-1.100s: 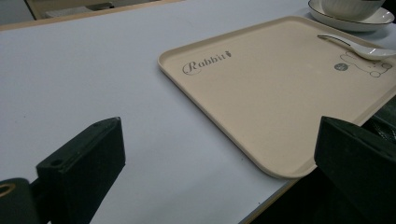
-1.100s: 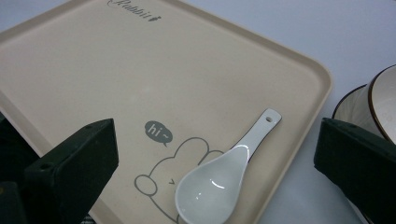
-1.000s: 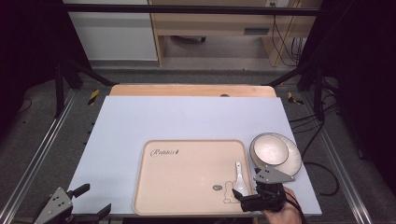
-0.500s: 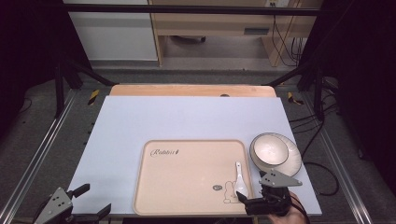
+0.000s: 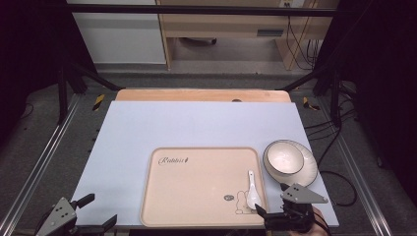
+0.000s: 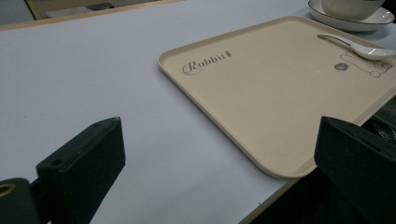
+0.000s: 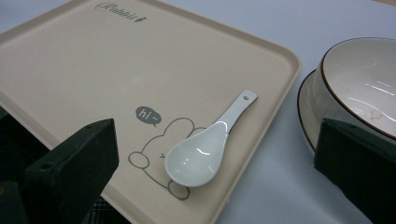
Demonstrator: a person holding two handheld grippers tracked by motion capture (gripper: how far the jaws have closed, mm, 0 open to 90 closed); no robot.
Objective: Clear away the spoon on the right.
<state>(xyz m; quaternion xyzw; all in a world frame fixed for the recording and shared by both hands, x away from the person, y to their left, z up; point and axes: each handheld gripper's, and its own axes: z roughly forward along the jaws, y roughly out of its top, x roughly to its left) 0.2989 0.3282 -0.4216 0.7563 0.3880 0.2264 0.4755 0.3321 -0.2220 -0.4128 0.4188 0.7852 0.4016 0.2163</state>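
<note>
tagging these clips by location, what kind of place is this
Probably a lab or workshop recording station, not a home kitchen: a table ringed by a dark metal frame, loose cables on the floor behind, and bare office furniture beyond.

Your white spoon (image 7: pixel 210 147) lies bowl-up at the lower right of the beige tray (image 5: pixel 196 196), on its rabbit print, handle pointing away. The white bowl (image 5: pixel 284 158) sits upright on its plate (image 5: pixel 306 169) just right of the tray.

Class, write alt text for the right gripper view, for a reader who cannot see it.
A white spoon lies on a beige tray, its scoop over a printed rabbit saying "hi". To the right, off the tray, a white bowl sits on a plate. The open right gripper has one black jaw at each lower corner.
</note>
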